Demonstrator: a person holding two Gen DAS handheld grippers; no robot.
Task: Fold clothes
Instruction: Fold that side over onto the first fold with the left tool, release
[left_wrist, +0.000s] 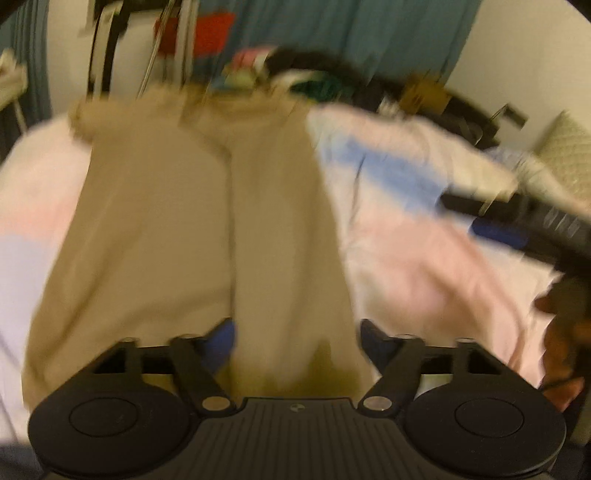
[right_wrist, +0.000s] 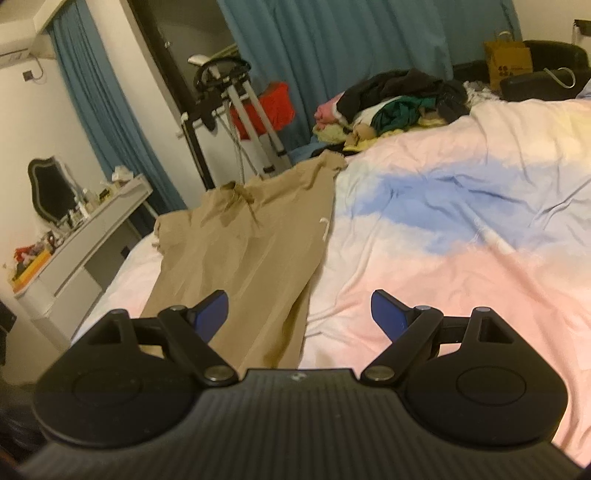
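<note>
Trousers (right_wrist: 251, 254) in a tan cloth lie stretched lengthwise on a bed, on a quilt (right_wrist: 443, 229) of pink, blue and white patches, with the drawstring waist at the far end. The left gripper (left_wrist: 297, 339) hangs over the near leg ends, its jaws spread wide with cloth seen between them but not pinched; that view is blurred. The right gripper (right_wrist: 299, 314) sits at the trousers' right edge, jaws also wide apart, gripping nothing. A heap of clothes (right_wrist: 391, 103) rests farther back on the bed, before a teal curtain (right_wrist: 332, 48).
</note>
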